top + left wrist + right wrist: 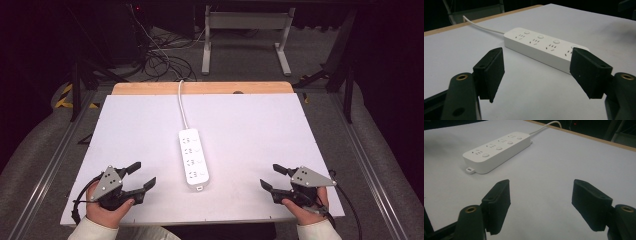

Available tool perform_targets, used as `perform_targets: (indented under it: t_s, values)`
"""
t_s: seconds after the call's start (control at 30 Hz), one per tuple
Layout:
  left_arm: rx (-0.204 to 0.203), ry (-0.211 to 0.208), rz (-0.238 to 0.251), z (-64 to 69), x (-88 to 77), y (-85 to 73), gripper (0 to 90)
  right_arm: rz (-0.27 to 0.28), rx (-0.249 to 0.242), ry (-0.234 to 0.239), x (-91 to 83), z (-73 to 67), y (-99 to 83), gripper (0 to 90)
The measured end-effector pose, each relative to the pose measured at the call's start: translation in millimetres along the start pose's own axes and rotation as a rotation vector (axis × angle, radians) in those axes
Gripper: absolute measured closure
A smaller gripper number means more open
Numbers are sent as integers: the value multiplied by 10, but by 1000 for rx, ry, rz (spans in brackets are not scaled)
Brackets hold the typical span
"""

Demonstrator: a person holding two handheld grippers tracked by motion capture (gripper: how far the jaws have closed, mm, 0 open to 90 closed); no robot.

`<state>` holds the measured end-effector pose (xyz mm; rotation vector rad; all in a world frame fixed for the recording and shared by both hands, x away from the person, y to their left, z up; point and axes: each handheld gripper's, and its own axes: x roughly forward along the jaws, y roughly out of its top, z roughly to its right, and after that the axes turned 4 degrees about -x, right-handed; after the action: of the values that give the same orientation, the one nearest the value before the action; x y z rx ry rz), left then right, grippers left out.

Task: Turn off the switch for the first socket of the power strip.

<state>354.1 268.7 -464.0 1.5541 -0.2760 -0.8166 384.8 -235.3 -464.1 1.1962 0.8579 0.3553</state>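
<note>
High view: a white power strip (194,158) lies untouched mid-table between the left gripper (142,178) and right gripper (273,177), both with jaws spread and empty, so the handling looks unstarted.

Black two-jaw left gripper (141,176) and right gripper (274,177), each topped with a grey three-cornered plate dotted with small dark screws. Blocky matte pads, brass-coloured rings set behind them. Thin black cables trailing behind. White sleeves (95,230) at both wrists.
</note>
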Motion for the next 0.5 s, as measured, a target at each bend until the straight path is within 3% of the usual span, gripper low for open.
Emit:
perform_targets:
  t_s: [0.17,0.5]
  values:
    - [-7,1,-4,10,-1,7,294,2,-1,3,2,0,0,316]
    - [29,14,-26,12,-12,24,307,3,2,5,-1,-2,-1,316]
